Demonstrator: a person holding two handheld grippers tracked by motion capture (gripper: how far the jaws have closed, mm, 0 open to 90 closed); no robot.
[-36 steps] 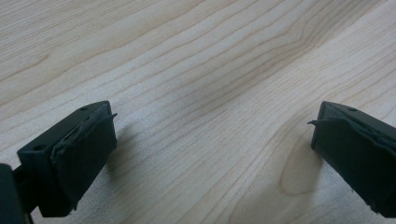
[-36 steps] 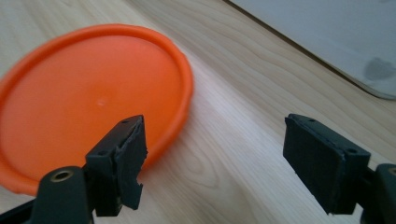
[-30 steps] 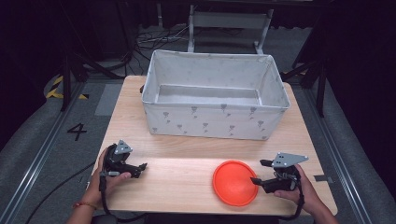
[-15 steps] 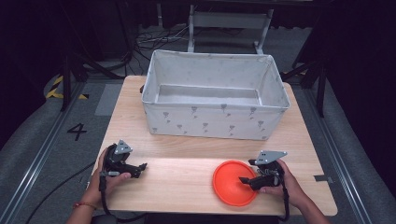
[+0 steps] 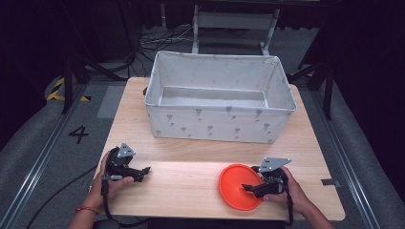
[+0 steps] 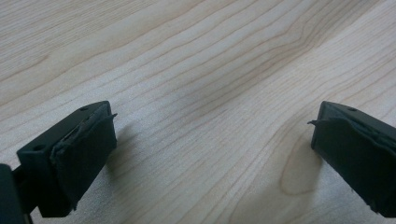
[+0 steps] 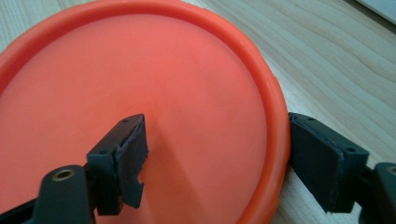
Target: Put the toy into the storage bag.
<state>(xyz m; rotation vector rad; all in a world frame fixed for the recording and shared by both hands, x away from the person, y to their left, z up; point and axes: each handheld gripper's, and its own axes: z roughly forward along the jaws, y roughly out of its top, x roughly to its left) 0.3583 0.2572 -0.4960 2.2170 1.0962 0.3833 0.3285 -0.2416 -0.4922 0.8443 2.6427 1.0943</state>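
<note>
Plate [image 7: 140, 84]: orange plastic, smooth, faint satin sheen, moulded raised rim.
Table [image 5: 191, 186]: pale wood, visible grain, matt finish.
Bin [image 5: 219, 124]: off-white cloth, soft walls, small grey print.
Right gripper [image 7: 215, 163] and left gripper [image 6: 210, 154]: black matt plastic jaws, rough-edged rubbery pads.

Only one readable mark: a black numeral "4" [image 5: 78, 134] on the grey floor [image 5: 43, 143], left of the surface [image 5: 191, 186]. Small grey printed motifs on the fabric bin [image 5: 219, 126], too small to read as text. Nothing else legible.
</note>
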